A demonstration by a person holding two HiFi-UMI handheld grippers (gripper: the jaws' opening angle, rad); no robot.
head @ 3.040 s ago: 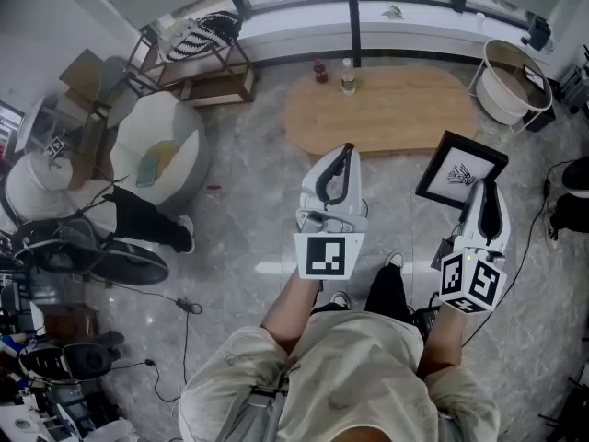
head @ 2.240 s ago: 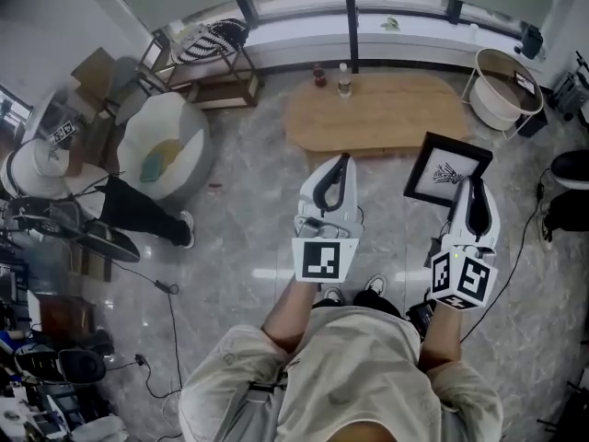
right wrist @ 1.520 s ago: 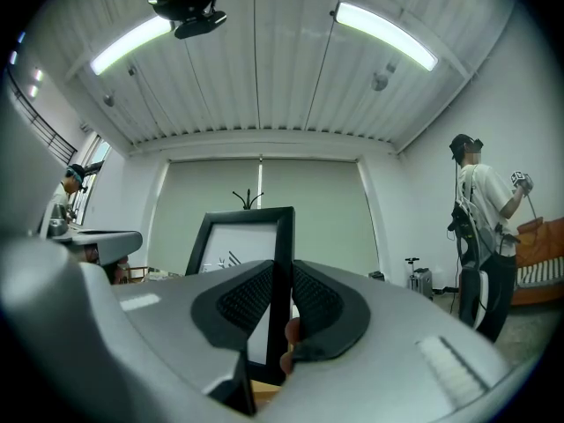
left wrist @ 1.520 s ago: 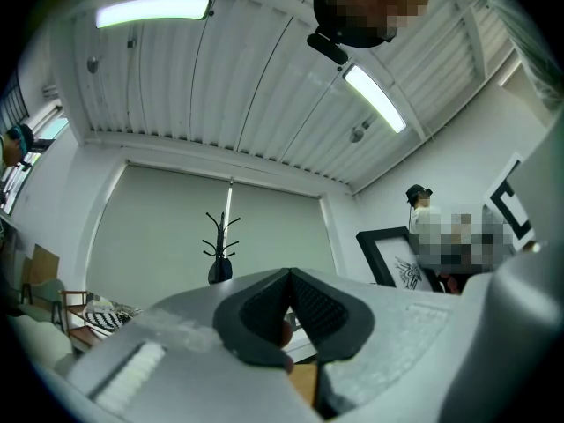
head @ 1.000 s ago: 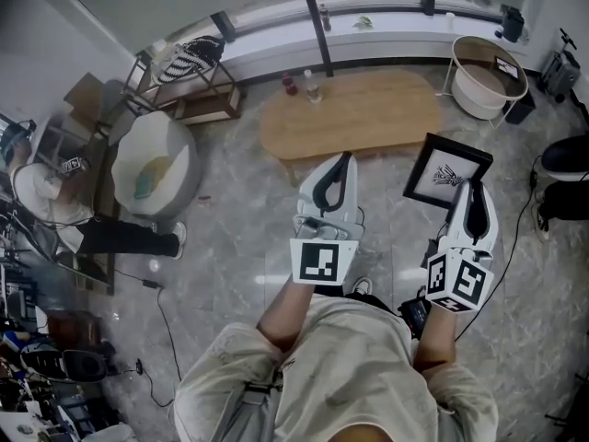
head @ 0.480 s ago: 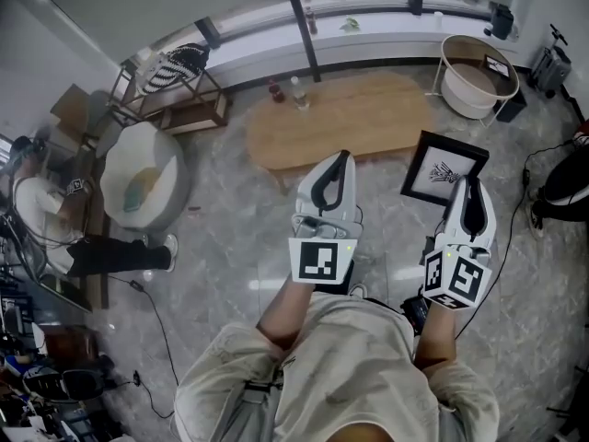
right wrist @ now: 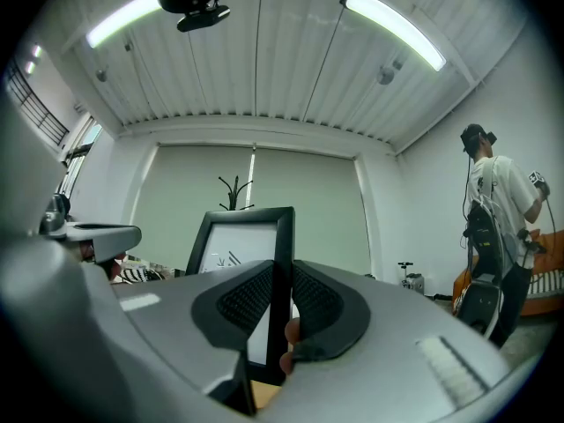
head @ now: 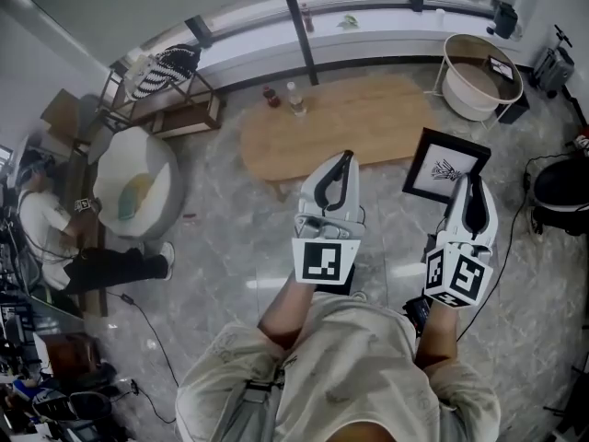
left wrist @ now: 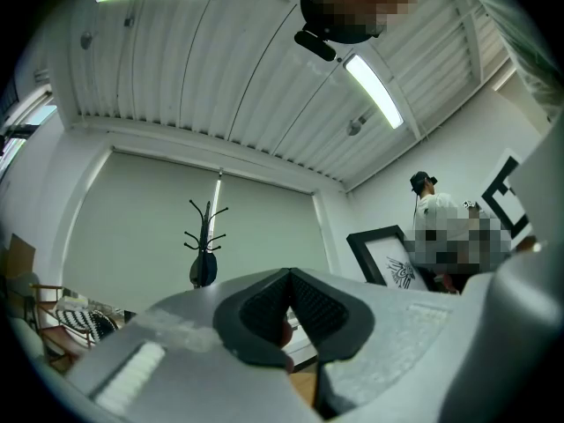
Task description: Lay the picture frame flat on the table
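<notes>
Since the picture frame (head: pixel 444 167) must yet reach the wooden table (head: pixel 368 122), upper centre, the right gripper (head: pixel 472 187) pinches its edge; the left gripper (head: pixel 334 171) is closed, empty.

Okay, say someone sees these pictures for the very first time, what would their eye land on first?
First, the black picture frame with a drawing in it, clamped by its edge in the right hand-held gripper, at the right of the head view. Next, the long oval wooden table ahead, with two small bottles near its far left end. The left hand-held gripper is shut and empty.
</notes>
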